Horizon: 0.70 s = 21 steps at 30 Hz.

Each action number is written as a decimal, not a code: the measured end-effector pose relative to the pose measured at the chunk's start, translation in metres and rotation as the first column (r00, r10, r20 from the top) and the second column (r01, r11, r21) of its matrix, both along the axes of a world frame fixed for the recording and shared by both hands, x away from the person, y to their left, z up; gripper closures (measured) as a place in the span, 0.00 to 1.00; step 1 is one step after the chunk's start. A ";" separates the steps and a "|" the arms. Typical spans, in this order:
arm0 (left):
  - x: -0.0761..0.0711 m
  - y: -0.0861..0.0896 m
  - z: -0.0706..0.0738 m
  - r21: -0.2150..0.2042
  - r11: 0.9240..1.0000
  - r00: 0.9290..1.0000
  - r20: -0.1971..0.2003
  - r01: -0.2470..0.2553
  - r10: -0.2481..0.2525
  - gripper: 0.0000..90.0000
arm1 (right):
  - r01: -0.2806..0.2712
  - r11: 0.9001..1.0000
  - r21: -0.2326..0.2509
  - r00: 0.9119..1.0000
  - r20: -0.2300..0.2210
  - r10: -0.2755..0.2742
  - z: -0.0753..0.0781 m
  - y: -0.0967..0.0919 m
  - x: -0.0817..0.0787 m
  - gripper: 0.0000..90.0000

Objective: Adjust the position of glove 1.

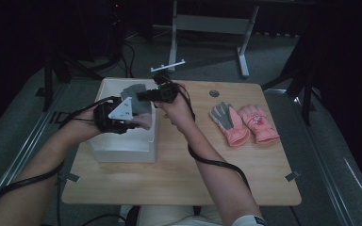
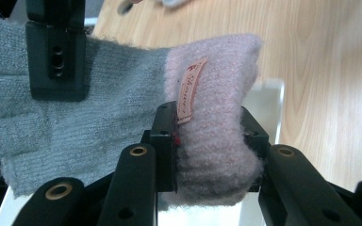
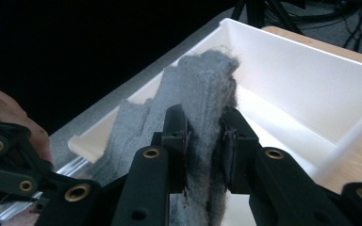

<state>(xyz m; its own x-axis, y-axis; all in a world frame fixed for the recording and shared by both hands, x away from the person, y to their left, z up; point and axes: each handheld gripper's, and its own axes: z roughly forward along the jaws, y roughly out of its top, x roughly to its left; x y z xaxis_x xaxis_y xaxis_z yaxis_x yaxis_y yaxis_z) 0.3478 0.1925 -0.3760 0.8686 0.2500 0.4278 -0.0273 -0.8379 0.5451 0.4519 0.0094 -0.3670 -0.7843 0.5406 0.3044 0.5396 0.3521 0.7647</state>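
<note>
I have a knitted glove [image 2: 122, 108], grey with a pink cuff, stretched between both tools over the white bin [image 1: 122, 146]. My left hand-held gripper [image 2: 212, 141] is clamped narrow on the pink cuff, right beside its sewn label. My right hand-held gripper [image 3: 205, 141] pinches the grey finger end, with the bin's open interior just beyond and below its jaws. I judge the carry nearly done: the glove hangs above the bin, not yet released. What remains is lowering and letting go. Well off to my right hand-held gripper's far side, a pink ski-glove pair [image 1: 245, 123] lies on the counter [image 1: 179, 179], untouched.
</note>
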 end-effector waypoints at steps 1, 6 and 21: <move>0.000 0.000 0.000 0.000 1.000 1.000 0.000 0.000 0.000 0.74 | 0.000 1.000 0.000 1.000 0.000 0.000 0.000 0.000 0.000 0.83; 0.003 0.024 -0.023 0.032 0.999 1.000 -0.029 0.005 -0.004 0.74 | -0.005 1.000 -0.014 1.000 -0.029 0.005 -0.021 0.031 0.002 0.83; 0.030 0.008 -0.080 0.169 0.984 0.992 -0.120 0.054 -0.034 0.74 | 0.060 0.969 -0.238 0.997 -0.035 -0.070 -0.072 0.052 0.011 0.83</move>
